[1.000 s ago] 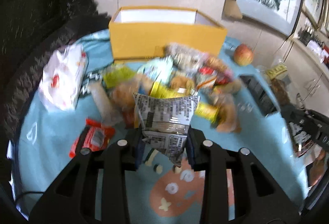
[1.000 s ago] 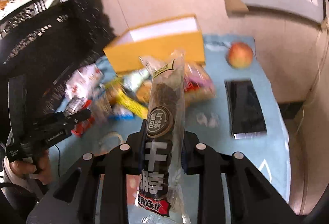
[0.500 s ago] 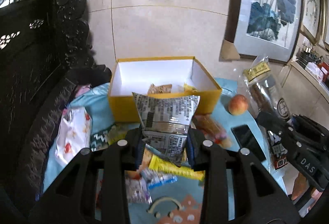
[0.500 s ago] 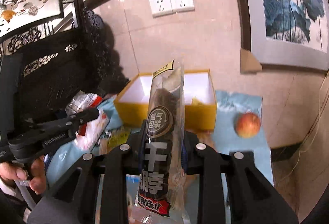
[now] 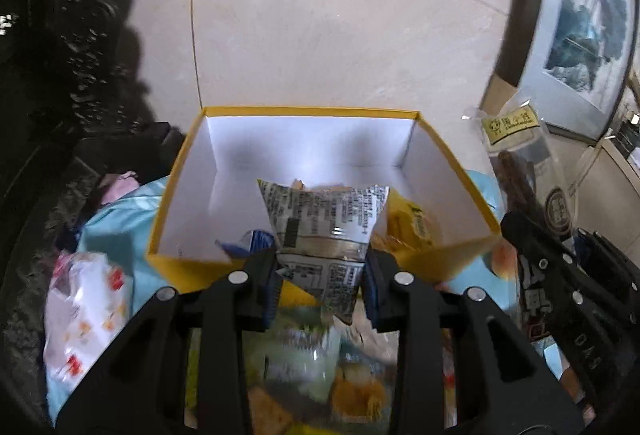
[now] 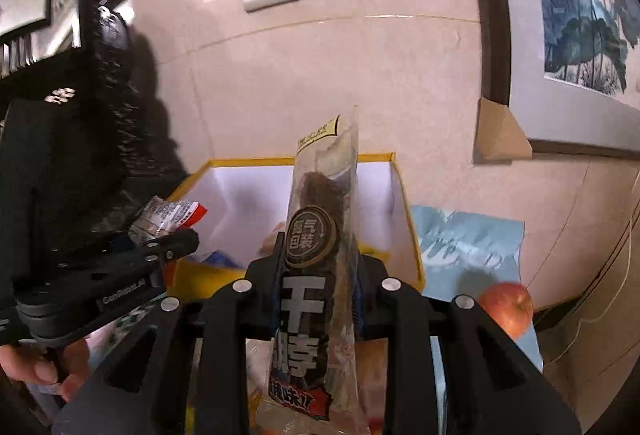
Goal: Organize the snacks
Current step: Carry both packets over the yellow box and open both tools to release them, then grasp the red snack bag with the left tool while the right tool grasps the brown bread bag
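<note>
- Left wrist view: left tongs [image 5: 320,271] pinching a silver snack packet [image 5: 326,235], held over the near rim of the yellow box [image 5: 180,267]. The box already holds a few packets; more snacks lie loose on the worktop [image 5: 116,231] at 6 o'clock. Packet's wide edge is up, its corner points to 6.
- Right wrist view: right tongs [image 6: 318,295] pinching a long jerky pack [image 6: 320,259], just short of the box [image 6: 414,259]. Long axis runs 6 to 12, top toward the box. Not yet dropped.
</note>
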Tool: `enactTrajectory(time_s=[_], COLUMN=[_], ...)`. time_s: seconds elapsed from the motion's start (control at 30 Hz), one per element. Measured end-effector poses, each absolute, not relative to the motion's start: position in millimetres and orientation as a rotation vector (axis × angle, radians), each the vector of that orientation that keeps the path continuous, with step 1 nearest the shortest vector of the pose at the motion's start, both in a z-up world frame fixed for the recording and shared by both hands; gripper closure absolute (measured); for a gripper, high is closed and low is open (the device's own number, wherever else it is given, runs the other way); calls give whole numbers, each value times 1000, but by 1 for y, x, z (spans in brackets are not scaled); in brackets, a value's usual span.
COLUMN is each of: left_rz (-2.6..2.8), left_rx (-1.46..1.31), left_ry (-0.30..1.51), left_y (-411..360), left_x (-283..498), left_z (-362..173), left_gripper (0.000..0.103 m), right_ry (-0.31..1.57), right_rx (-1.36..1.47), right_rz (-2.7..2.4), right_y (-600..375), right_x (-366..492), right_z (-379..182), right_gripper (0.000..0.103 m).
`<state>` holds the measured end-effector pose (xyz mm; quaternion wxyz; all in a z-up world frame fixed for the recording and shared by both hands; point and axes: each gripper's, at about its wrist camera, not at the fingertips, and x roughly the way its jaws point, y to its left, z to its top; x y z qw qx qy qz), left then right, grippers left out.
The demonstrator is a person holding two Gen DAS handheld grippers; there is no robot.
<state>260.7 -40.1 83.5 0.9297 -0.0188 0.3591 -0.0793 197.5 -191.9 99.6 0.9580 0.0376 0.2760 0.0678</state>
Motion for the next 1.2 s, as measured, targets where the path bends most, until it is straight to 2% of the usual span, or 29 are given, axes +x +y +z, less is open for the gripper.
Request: enactTrajectory(time_s=[0.1, 0.17, 0.2, 0.23, 0.27, 0.33, 0.37, 0.73, 0.93, 1.0, 1.2], left_rz=[-143, -122, -103, -56, -4, -7, -8, -36, -24, -19, -15], left_rx=[-59, -84, -108, -126, -141, -155, -159, -124, -70, -55, -53], left_ry=[760, 778, 792, 812, 824, 808, 802, 805, 812, 811, 821], left_y=[-40, -37, -34, -30, -25, -19, -16, -3, 4, 8, 24], left_x=[285, 296, 300, 303, 305, 303, 300, 239, 191, 175, 124], left_z=[68, 58, 52, 48, 45, 47, 49, 76, 79, 81, 73], left_gripper=[69, 62, 52, 32, 21, 15, 14, 11, 11, 11, 11], right_ry=[530, 508, 504, 508, 499, 475, 469, 464, 478, 481, 568], right_rx=[-12, -75, -130, -185, -224, -225, -189, 58, 176, 204, 280], right_rz=[125, 118, 115, 82, 48, 24, 33, 33, 72, 77, 122], right_y=[-176, -164, -155, -149, -146, -151, -158, -229, -250, -252, -248], right_x=[220, 228, 234, 237, 237, 232, 228, 169, 120, 101, 50], right_z=[88, 81, 76, 73, 71, 73, 76, 108, 112, 108, 74], right_gripper=[75, 71, 68, 68, 64, 51, 47, 44, 20, 5, 3])
